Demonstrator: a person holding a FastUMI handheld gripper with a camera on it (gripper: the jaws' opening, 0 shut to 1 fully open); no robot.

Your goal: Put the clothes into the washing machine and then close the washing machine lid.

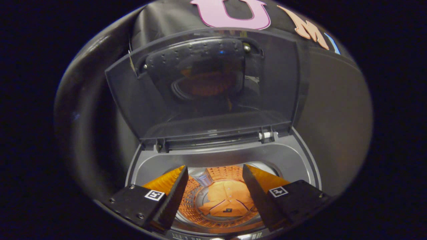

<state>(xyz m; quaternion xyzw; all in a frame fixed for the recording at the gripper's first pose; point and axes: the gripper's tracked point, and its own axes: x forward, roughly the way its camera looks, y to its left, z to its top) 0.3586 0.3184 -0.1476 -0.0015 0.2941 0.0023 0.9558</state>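
Observation:
An orange folded shirt (224,197) lies at the bottom of the washing machine's drum (216,218), seen between and below my fingers. My gripper (215,173) is open above the drum mouth with nothing between its fingers. The machine's grey top rim (293,160) surrounds the drum opening. Its dark see-through lid (203,86) stands upright beyond the fingers, hinged at the back of the rim, and reflects the orange drum.
Black booth cloth hangs behind and to both sides of the raised lid. The lid's hinges (266,135) sit at the rim's back edge. A control strip (213,236) shows at the machine's near edge under the fingers.

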